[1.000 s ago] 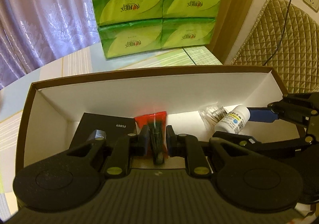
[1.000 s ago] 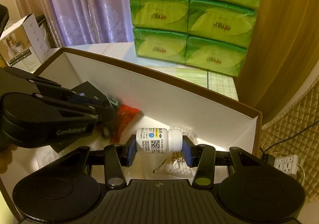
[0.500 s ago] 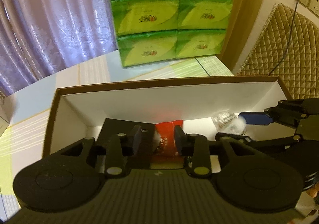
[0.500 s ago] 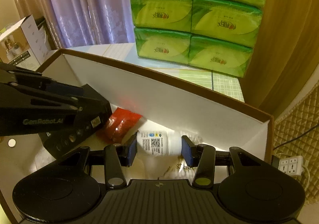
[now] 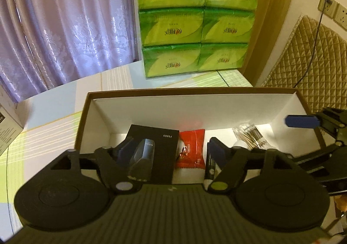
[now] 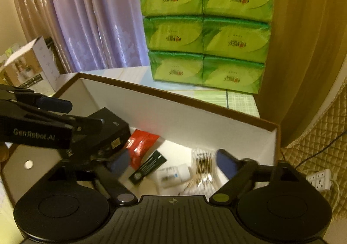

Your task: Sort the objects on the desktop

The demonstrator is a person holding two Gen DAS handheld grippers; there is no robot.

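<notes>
Both grippers have let go and drawn back from the box: a second ago the left gripper (image 5: 173, 153) pinched the black tube (image 6: 148, 167) and the right gripper (image 6: 171, 163) clasped the white bottle (image 6: 174, 175); now each has its jaws spread wide and empty, raised above the open box (image 5: 195, 109).

Nearest, on the white floor of the box, the black tube lies flat and slanted, just left of the white bottle, which lies on its side. Touching the bottle's right side is a clear packet of cotton swabs (image 6: 202, 166), near the box's right end. Slightly farther and to the left of the tube sits a red sachet (image 5: 192, 149), and left of that a black box (image 5: 160, 146) with small pale lettering on its top; a small dark object rests against the black box's near-left part in the left wrist view, and what it is cannot be told. All of these things lie in the one open compartment.

Beyond the far wall of the box, the table (image 5: 54, 118) carries a striped cloth. On it stands a wrapped stack of green tissue packs (image 5: 195, 20), two wide and three high. A white carton (image 6: 32, 68) stands at the far left. Behind hangs a lilac curtain (image 5: 65, 16).
</notes>
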